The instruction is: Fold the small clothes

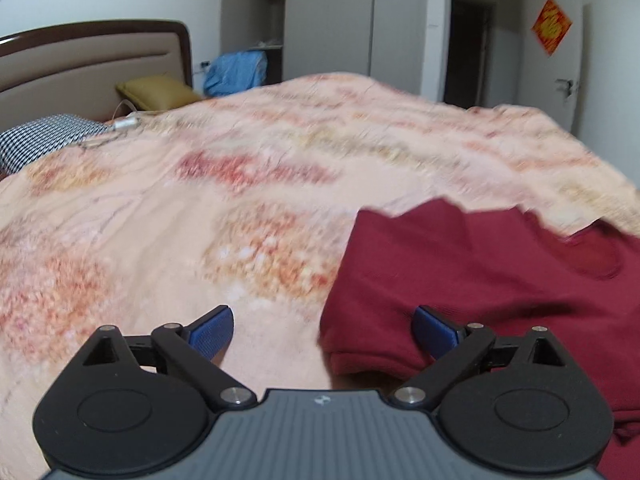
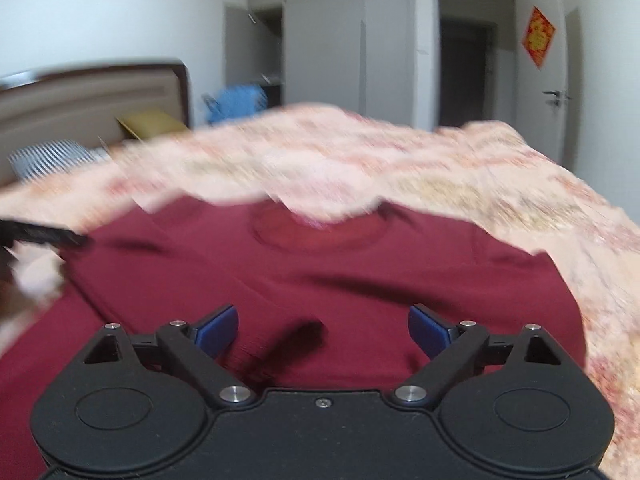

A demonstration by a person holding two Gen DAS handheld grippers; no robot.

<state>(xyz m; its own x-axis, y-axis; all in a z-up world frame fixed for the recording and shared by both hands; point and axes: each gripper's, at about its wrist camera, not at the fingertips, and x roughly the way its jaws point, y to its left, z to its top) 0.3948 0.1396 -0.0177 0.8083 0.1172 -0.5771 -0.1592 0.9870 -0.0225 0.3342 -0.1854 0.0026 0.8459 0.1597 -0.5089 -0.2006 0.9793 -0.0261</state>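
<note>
bedroom walls are pale, with grey wardrobe doors at the back, one standing ajar beside a dark doorway, and a red and gold square decoration on the open white door at the right. a padded headboard with a dark wooden frame stands at the left, with a mustard pillow, a black-and-white patterned pillow and a blue bundle of cloth near it. the bed is covered by a peach floral bedspread, blurred in both views.

a dark red shirt lies flat on the bedspread, front side up, its round neckline toward the far side of the bed. the left gripper hovers low at the shirt's left edge, jaws spread wide and holding nothing; one blue pad is over the bedspread, the other over the red fabric. the right gripper is over the lower middle of the shirt, jaws also spread wide and empty. at the left edge of the right wrist view a dark blurred shape reaches the shirt's side; i cannot tell what it is.
</note>
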